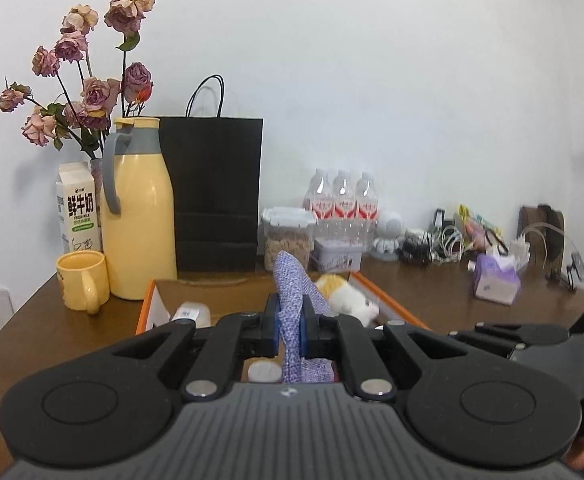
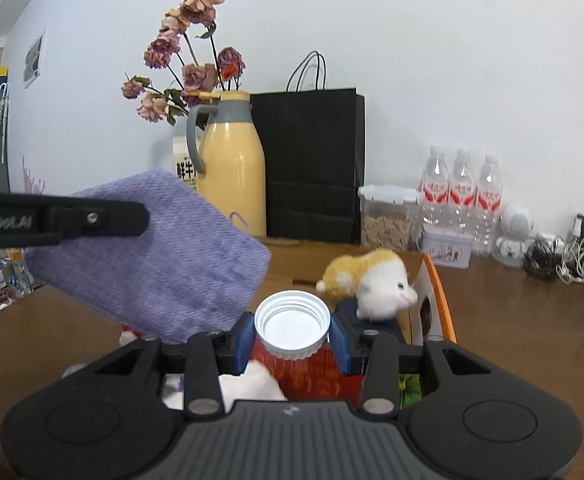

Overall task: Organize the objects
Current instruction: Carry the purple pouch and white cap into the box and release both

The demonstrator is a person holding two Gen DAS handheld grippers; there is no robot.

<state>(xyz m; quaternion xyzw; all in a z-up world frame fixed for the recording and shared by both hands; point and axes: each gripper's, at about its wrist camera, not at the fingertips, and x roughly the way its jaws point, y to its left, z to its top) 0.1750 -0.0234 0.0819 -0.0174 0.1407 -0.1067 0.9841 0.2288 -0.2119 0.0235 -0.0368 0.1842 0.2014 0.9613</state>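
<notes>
So the big wooden table (image 1: 52,320) has an orange-edged cardboard box (image 1: 148,304) sitting in the middle, and both grippers are up over it with stuff in them. The left gripper (image 1: 291,330) has its jaws squeezed tight on a purple cloth (image 2: 164,256), which hangs with its long side running up and down through the pads. The right gripper (image 2: 292,344) is clamped around a red bottle with a white cap (image 2: 292,322), cap pointing up between the jaws. A plush hamster toy (image 2: 372,284) lies in the box just past the bottle, closer to the right gripper, so I'd guess that side gets it next.
</notes>
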